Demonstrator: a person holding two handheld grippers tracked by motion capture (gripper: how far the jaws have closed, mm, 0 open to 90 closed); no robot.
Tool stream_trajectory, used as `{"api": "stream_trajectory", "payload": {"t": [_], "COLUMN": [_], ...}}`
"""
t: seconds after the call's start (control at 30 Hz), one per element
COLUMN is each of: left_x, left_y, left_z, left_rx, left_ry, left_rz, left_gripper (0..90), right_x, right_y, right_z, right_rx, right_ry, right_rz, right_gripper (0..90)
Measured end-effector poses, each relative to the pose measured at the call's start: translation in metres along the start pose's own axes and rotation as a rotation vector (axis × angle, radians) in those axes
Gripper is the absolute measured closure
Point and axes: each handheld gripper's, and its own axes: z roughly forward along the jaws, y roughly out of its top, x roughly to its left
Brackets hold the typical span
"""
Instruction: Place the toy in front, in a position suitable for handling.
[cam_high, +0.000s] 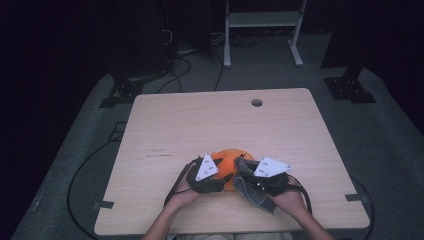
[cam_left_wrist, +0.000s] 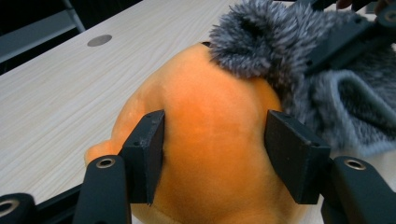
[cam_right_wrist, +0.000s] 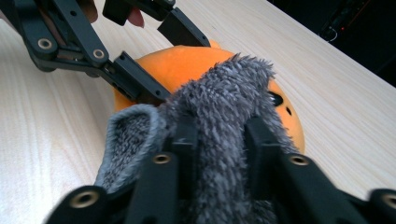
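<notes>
Left tongs (cam_left_wrist: 215, 154) clasp orange plush (cam_left_wrist: 210, 140); right tongs (cam_right_wrist: 219, 140) pinch grey fur (cam_right_wrist: 224, 93)

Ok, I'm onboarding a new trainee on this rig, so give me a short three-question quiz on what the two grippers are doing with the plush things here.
1. True or false: the left gripper has its jaws on either side of the orange plush toy.
2. What does the right gripper clamp? A) the orange plush toy B) the grey furry fabric C) a cable
3. Fill in: the round hole lies near the table's ____ edge, far or near, as seen from the person.

Key: 1 true; 2 B; 3 far.
</notes>
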Motion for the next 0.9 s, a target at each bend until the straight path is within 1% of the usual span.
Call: {"api": "stream_trajectory", "payload": {"t": [0.03, 0.07, 0.13, 0.2, 0.23, 0.27, 0.33, 0.37, 0.4, 0.43, 0.53, 0.57, 0.6, 0.63, 0.67, 0.7, 0.73, 0.77, 0.8, 0.83, 0.87, 0.9], "left_x": [0.001, 0.002, 0.003, 0.002, 0.002, 0.003, 0.003, 0.003, 0.005, 0.005, 0.005, 0.005, 0.004, 0.004, 0.003, 0.003, 0.000, 0.000, -0.005, -0.005, -0.009, -0.009], "left_y": [-0.001, -0.003, -0.003, -0.003, -0.003, -0.004, -0.004, -0.005, -0.005, -0.005, -0.007, -0.007, -0.007, -0.007, -0.005, -0.005, -0.003, -0.003, -0.002, -0.002, 0.001, 0.001], "left_z": [0.000, 0.000, 0.000, 0.000, 0.000, 0.000, -0.001, -0.002, -0.002, -0.002, -0.003, -0.003, -0.002, -0.002, -0.001, -0.001, 0.000, 0.000, 0.001, 0.001, 0.001, 0.001], "left_rx": [-0.004, -0.016, -0.016, -0.019, -0.019, -0.018, -0.019, -0.019, -0.014, -0.014, -0.022, -0.025, -0.025, -0.025, -0.022, -0.022, -0.027, -0.027, -0.026, -0.026, -0.018, -0.018], "left_ry": [-0.005, -0.002, 0.003, 0.005, 0.005, 0.005, 0.008, 0.009, 0.008, 0.008, 0.011, 0.015, 0.015, 0.015, 0.011, 0.011, -0.006, -0.006, -0.022, -0.022, -0.029, -0.029], "left_rz": [-0.006, -0.018, -0.014, -0.014, -0.014, -0.012, -0.013, -0.014, -0.013, -0.013, -0.027, -0.024, -0.012, -0.012, -0.007, -0.007, 0.015, 0.015, 0.051, 0.051, 0.086, 0.086], "left_gripper": [38.4, 36.3, 32.9, 32.3, 32.1, 31.8, 31.2, 30.7, 29.6, 29.4, 28.9, 28.8, 29.0, 29.4, 30.0, 30.8, 31.5, 32.0, 32.3, 32.5, 32.5, 32.5], "right_x": [-0.002, -0.005, -0.007, -0.009, -0.009, -0.012, -0.014, -0.016, -0.022, -0.022, -0.032, -0.037, -0.038, -0.038, -0.036, -0.033, -0.030, -0.030, -0.023, -0.023, -0.017, -0.016], "right_y": [-0.002, -0.004, -0.008, -0.013, -0.013, -0.020, -0.022, -0.025, -0.031, -0.031, -0.040, -0.041, -0.040, -0.040, -0.035, -0.031, -0.026, -0.026, -0.016, -0.016, -0.008, -0.007], "right_z": [-0.002, -0.005, -0.007, -0.010, -0.010, -0.014, -0.015, -0.016, -0.017, -0.017, -0.017, -0.019, -0.022, -0.022, -0.028, -0.031, -0.032, -0.032, -0.031, -0.031, -0.025, -0.022], "right_rx": [-0.006, -0.008, -0.008, -0.002, -0.002, 0.014, 0.018, 0.029, 0.056, 0.056, 0.095, 0.087, 0.068, 0.068, 0.015, -0.009, -0.035, -0.035, -0.076, -0.076, -0.089, -0.080], "right_ry": [0.006, 0.013, 0.006, -0.001, -0.001, -0.014, -0.021, -0.027, -0.035, -0.035, -0.037, -0.033, -0.025, -0.025, 0.009, 0.039, 0.061, 0.061, 0.090, 0.090, 0.107, 0.102], "right_rz": [0.009, 0.022, 0.025, 0.029, 0.029, 0.037, 0.038, 0.046, 0.058, 0.058, 0.100, 0.121, 0.131, 0.131, 0.132, 0.116, 0.097, 0.097, 0.081, 0.081, 0.061, 0.050], "right_gripper": [72.4, 73.6, 73.7, 73.8, 73.8, 73.8, 73.9, 73.9, 74.0, 74.0, 74.1, 74.2, 74.1, 74.1, 74.1, 74.1, 74.1, 74.1, 74.2, 74.2, 74.1, 74.1]}}
